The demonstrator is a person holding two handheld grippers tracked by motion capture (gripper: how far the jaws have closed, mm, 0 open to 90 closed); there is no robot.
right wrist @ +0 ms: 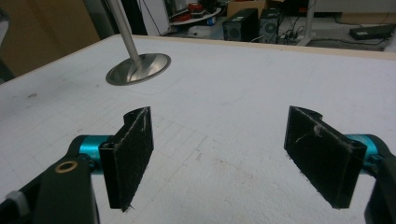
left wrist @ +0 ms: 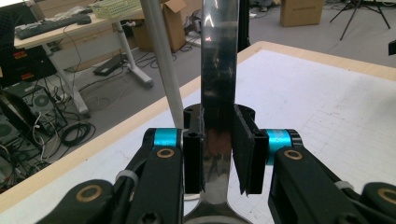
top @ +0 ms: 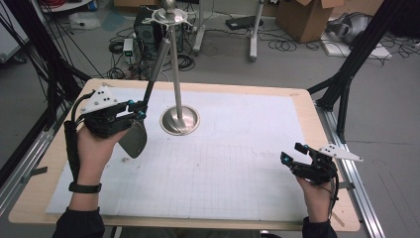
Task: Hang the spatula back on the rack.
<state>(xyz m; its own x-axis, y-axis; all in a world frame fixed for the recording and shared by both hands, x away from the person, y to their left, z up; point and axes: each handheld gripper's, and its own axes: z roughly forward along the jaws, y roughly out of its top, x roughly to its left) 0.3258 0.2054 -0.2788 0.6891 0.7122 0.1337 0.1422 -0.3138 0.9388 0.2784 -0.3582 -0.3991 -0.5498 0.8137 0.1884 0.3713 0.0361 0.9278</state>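
Note:
A metal utensil (top: pixel 133 140) with a broad head and a long flat handle (left wrist: pixel 218 70) is in my left gripper (top: pixel 138 109). The gripper is shut on the handle just above the head, pads pressing both sides (left wrist: pixel 219 154). The handle slants up toward the hooked top of a steel stand (top: pixel 176 64); whether they touch I cannot tell. The stand's round base (top: pixel 180 120) sits mid-table, and its pole (left wrist: pixel 163 60) rises just left of the handle. My right gripper (top: pixel 293 153) hovers low at the table's right front, open and empty (right wrist: pixel 231 158), facing the base (right wrist: pixel 137 68).
A white gridded mat (top: pixel 237 148) covers the wooden table (top: pixel 317 109). Black frame legs (top: pixel 346 74) and metal rails (top: pixel 356 173) flank the table. On the floor beyond lie cables, a computer tower (top: pixel 144 29) and cardboard boxes (top: pixel 309 17).

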